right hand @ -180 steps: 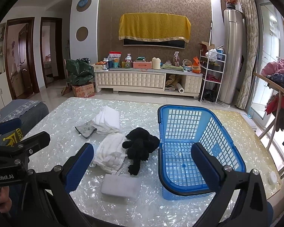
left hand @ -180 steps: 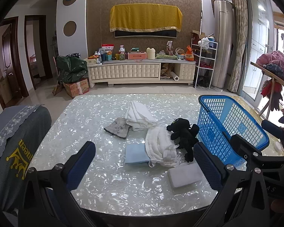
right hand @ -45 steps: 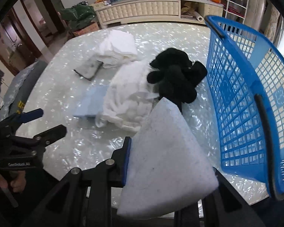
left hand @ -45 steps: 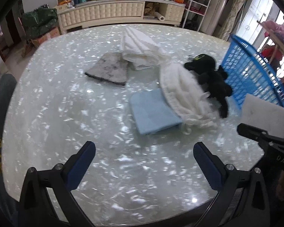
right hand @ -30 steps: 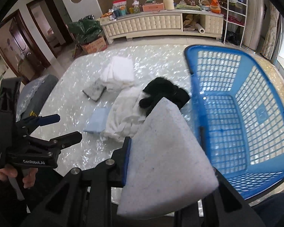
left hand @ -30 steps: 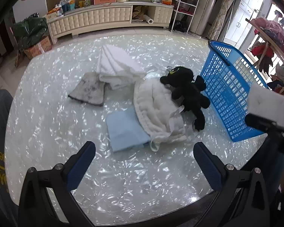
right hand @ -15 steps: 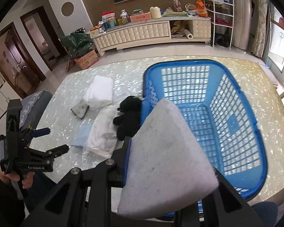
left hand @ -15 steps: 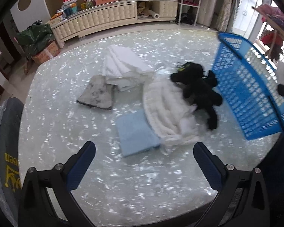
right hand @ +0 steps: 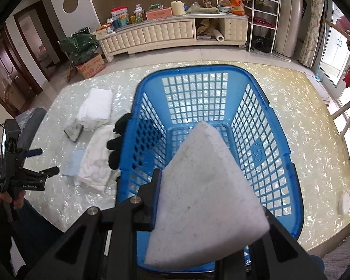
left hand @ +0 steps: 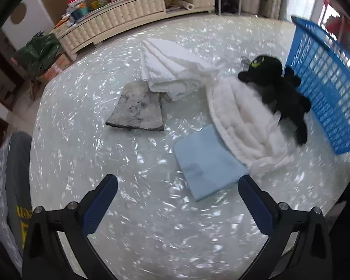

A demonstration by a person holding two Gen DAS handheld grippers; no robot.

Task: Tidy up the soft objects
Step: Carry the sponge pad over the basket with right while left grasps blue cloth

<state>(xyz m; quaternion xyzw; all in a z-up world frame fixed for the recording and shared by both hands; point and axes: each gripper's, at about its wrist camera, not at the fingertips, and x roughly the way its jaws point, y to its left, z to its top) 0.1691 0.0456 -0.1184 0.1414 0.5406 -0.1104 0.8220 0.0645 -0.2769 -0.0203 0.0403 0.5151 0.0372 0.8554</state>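
The right gripper (right hand: 210, 200), clamped on the white sponge (right hand: 207, 196), hangs directly above the blue basket (right hand: 289, 161), while the left gripper (left hand: 177, 200), fingers spread and empty, hovers just short of the light blue cloth (left hand: 207, 163).

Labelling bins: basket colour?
Blue basket, open grid walls; clearest in the right wrist view.

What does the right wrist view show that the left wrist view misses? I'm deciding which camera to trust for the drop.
Only the right wrist view: the white sponge clamped in the right gripper above the blue basket's empty inside. Only the left: the left gripper's open fingers. Both: light blue cloth, black plush toy, basket.
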